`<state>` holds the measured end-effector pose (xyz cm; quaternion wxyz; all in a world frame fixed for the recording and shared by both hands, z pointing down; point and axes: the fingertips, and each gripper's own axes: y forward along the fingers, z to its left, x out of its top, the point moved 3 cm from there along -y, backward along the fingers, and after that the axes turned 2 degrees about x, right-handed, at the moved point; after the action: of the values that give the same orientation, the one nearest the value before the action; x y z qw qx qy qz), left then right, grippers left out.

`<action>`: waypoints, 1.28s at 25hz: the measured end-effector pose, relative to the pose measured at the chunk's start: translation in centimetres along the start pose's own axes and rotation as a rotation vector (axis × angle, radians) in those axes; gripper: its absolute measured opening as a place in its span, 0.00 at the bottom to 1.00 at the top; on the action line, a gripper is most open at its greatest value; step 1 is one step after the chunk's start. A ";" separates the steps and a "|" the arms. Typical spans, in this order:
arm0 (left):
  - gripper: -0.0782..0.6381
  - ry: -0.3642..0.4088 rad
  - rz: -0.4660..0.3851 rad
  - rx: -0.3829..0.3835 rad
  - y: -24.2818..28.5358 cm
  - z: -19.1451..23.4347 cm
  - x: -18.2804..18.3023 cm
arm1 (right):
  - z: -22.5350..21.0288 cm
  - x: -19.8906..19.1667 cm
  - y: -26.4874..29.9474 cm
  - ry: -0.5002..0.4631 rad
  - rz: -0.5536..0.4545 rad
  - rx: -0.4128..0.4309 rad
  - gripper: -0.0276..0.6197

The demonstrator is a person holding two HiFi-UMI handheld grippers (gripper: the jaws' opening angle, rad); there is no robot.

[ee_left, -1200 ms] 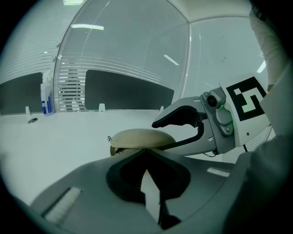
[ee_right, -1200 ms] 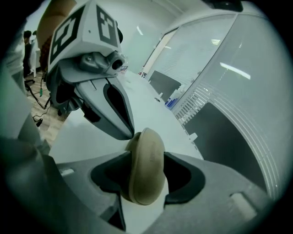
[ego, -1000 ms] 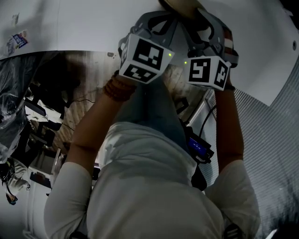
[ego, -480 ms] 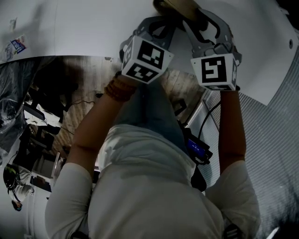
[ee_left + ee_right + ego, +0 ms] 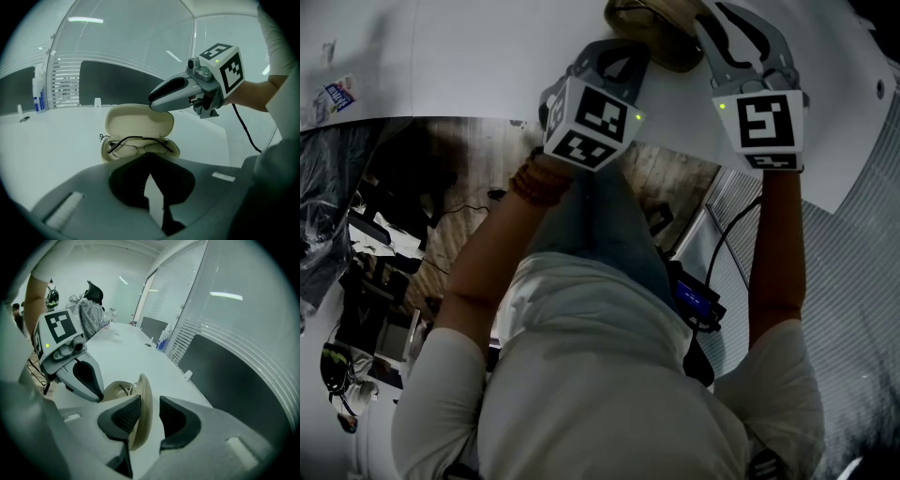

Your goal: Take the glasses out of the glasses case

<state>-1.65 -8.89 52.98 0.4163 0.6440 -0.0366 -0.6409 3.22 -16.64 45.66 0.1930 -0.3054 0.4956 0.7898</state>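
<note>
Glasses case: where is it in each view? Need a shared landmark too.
Head view: glasses case, top edge, right of centre.
Left gripper view: glasses case, centre, lid raised.
Right gripper view: glasses case, lower centre, lid edge-on.
Shared landmark: white table beneath it.

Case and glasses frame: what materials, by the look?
Glasses case: rigid cream shell, smooth with faint sheen; it holds its domed shape while open. Plastic or covered metal, can't tell. Glasses: thin dark wire frame and temples, probably metal.
</note>
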 end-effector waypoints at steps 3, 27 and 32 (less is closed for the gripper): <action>0.11 0.001 0.001 -0.004 0.1 0.0 0.0 | -1.0 0.0 0.4 -0.017 0.013 -0.005 0.23; 0.11 -0.028 0.025 -0.013 -0.5 0.3 -1.1 | -4.1 -3.0 4.9 -0.056 0.103 -0.008 0.19; 0.11 -0.031 0.024 -0.006 -0.5 0.4 -1.0 | -4.3 -4.3 6.2 -0.040 0.137 -0.006 0.19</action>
<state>-2.40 -8.16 53.57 0.4254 0.6322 -0.0490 -0.6457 3.90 -23.24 51.33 0.1475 -0.2556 0.5092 0.8085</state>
